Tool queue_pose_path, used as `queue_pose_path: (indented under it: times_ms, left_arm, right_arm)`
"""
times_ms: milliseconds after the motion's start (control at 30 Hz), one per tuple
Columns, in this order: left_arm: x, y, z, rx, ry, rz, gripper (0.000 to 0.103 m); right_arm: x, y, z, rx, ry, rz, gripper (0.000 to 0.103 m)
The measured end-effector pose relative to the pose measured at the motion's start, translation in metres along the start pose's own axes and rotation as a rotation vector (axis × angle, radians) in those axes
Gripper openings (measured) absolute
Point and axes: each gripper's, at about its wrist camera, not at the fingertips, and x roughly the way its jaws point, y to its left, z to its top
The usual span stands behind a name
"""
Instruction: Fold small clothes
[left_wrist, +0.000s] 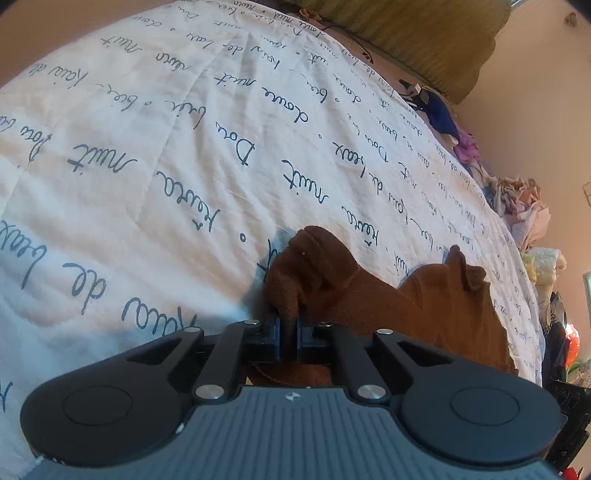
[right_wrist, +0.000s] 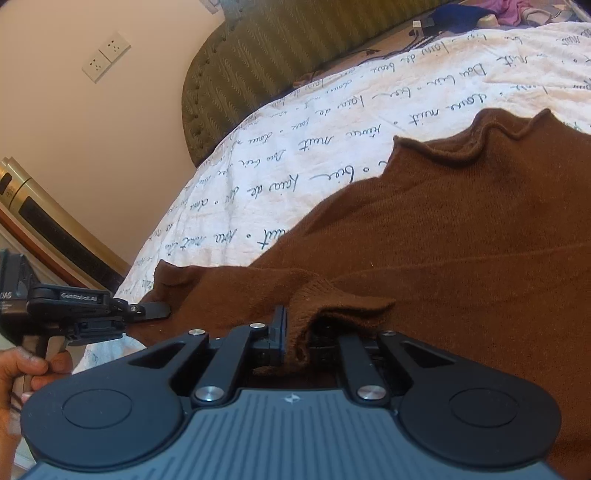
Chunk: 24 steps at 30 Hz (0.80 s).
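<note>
A brown knit garment (right_wrist: 461, 240) lies on a white bedspread (left_wrist: 147, 147) printed with blue script. In the left wrist view my left gripper (left_wrist: 289, 332) is shut on a bunched edge of the brown garment (left_wrist: 436, 306), which rises in a fold just past the blue pads. In the right wrist view my right gripper (right_wrist: 295, 339) is shut on another edge of the same garment, with cloth draped over the right finger. The left gripper (right_wrist: 147, 310) also shows at the far left of that view, pinching the garment's corner, held by a hand (right_wrist: 22, 369).
An olive padded headboard (right_wrist: 280, 55) backs the bed. A pile of assorted clothes (left_wrist: 524, 214) lines the bed's right side. A charger and cable (right_wrist: 421, 26) lie near the headboard. Wall sockets (right_wrist: 105, 55) and a gold appliance (right_wrist: 40, 206) stand beside the bed's left edge.
</note>
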Motion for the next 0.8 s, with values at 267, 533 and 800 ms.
queue_pose_path:
  times_ms: [267,533,800]
  left_arm:
    - [-0.043,-0.059,-0.016,0.047,-0.085,-0.091,0.007]
    - [0.014,-0.164,-0.067,0.182,-0.039,-0.117,0.008]
    - [0.061,-0.176,-0.105,0.178,-0.046,-0.086,0.043]
  right_arm:
    - [-0.081,-0.003,0.025,-0.047,-0.137,0.014,0.006]
    - [-0.165,-0.096,0.045,-0.039,-0.194,-0.144,0.006]
    - [-0.187,-0.181,0.020,0.010,-0.158,-0.279,0.006]
